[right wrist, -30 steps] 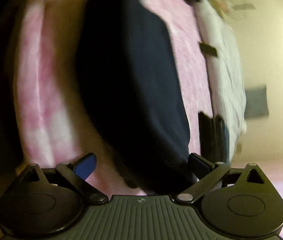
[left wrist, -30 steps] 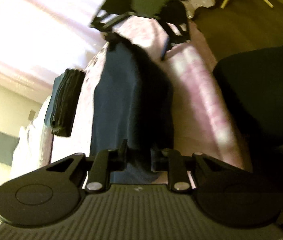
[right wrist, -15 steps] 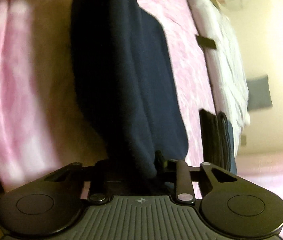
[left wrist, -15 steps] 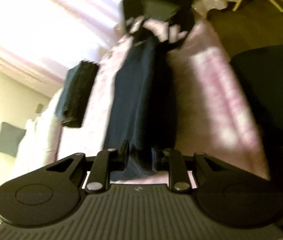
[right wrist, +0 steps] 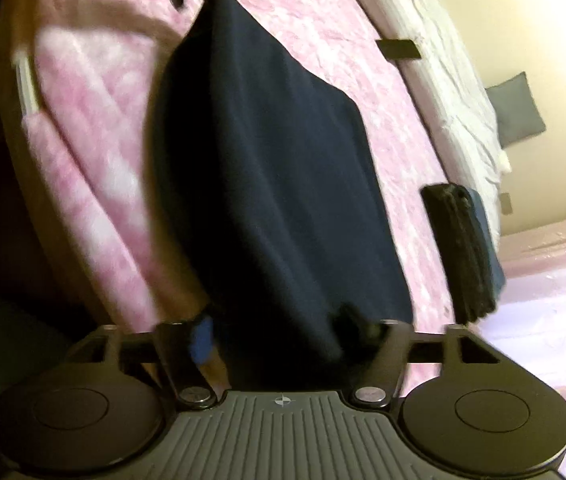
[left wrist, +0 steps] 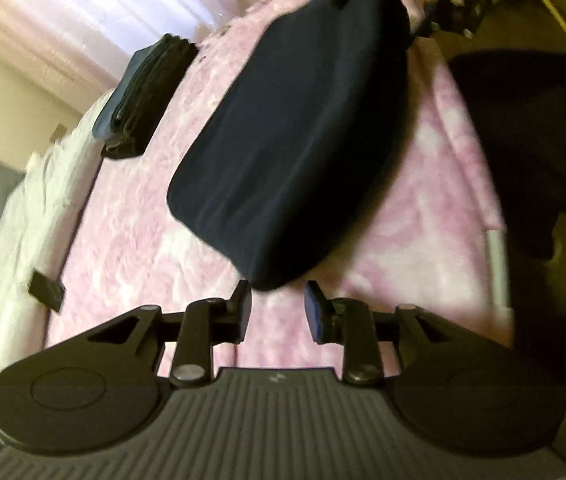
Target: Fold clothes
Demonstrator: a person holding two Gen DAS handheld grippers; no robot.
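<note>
A folded navy garment (left wrist: 299,132) lies on the pink bedspread (left wrist: 155,240). My left gripper (left wrist: 277,306) is open and empty, just short of the garment's near corner. In the right wrist view the same garment (right wrist: 279,184) runs from the far side down between the fingers of my right gripper (right wrist: 279,332). Its jaws stand apart on either side of the cloth, which fills the gap.
A stack of folded dark clothes (left wrist: 147,92) sits near the curtain side of the bed, also in the right wrist view (right wrist: 463,248). White bedding (left wrist: 23,216) borders the bedspread, with a small dark object (left wrist: 45,290) at its edge. A dark chair (left wrist: 535,152) stands beside the bed.
My left gripper has opened and let go of the navy garment, which now lies flat. My right gripper closed on the cloth half a second ago and now has its jaws apart again.
</note>
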